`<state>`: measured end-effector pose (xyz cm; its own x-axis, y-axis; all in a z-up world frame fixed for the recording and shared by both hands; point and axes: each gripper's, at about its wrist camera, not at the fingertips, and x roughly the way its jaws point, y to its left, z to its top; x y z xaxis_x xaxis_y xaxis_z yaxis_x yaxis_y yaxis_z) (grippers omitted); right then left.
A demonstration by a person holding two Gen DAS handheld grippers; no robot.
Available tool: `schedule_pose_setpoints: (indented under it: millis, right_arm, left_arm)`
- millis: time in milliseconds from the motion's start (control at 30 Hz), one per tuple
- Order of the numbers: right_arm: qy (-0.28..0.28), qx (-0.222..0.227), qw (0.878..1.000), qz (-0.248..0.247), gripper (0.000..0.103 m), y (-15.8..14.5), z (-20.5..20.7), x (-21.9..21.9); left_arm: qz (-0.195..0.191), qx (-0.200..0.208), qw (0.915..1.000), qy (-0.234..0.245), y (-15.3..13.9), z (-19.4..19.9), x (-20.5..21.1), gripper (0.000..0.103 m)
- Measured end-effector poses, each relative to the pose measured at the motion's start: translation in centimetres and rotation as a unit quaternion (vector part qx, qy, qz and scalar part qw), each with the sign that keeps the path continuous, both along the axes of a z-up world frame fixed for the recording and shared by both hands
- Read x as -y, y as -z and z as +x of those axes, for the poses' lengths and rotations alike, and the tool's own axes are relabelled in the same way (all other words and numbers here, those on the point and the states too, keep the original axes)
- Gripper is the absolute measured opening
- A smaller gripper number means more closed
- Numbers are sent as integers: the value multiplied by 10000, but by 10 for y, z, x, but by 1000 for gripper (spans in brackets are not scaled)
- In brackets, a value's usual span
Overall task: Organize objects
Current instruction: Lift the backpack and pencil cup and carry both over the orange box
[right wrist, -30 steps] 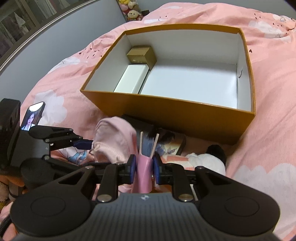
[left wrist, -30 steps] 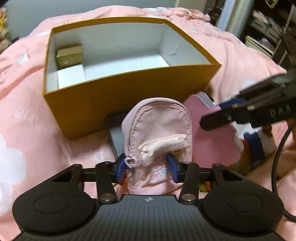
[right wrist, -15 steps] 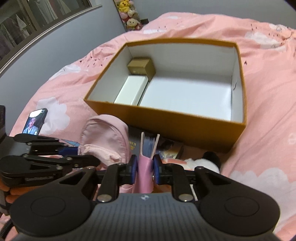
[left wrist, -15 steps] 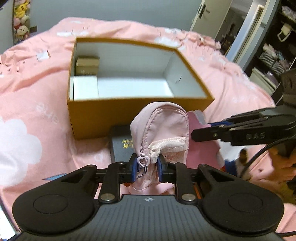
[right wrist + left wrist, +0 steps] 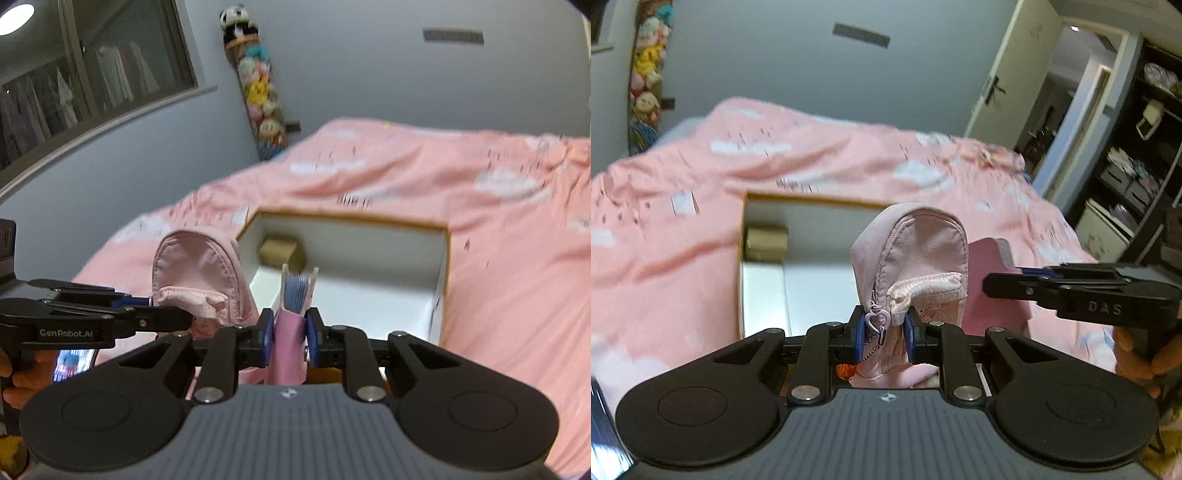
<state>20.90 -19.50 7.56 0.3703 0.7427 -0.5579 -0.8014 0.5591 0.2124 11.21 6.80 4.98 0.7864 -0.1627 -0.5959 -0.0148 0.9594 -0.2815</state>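
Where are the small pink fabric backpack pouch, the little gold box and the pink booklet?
Small pink fabric backpack pouch (image 5: 923,251), left wrist view, upper front panel.
Little gold box (image 5: 280,252), right wrist view, front face.
Pink booklet (image 5: 290,343), right wrist view, spine.

Right gripper (image 5: 290,334) clamps pink book (image 5: 289,314) before open box (image 5: 445,266).

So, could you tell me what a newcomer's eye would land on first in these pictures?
Probably the pink pouch standing upright in the left gripper, held up in front of the open box. Next, the pink booklet pinched in the right gripper beside it. The box sits on a pink bedspread, with a small gold box in its far left corner.
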Motion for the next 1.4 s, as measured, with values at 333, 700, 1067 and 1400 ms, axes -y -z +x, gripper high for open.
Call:
schedule_pose_setpoints:
  millis: [333, 700, 1067, 1400]
  right_arm:
    - [775, 15, 9970, 28, 20, 21, 64, -42]
    - [578, -1790, 9818, -263, 20, 98, 111, -97]
    - [152, -2723, 9615, -337, 20, 136, 116, -137]
    - [-19, -2125, 9690, -1261, 29, 137, 109, -156]
  left_arm:
    - [-92, 159, 9982, -577, 20, 45, -17, 23]
    - [-90, -399, 9985, -364, 39, 74, -57, 23]
    - [-32, -717, 9960, -525, 50, 86, -76, 23]
    - [-74, -791, 9952, -567, 54, 90, -82, 23]
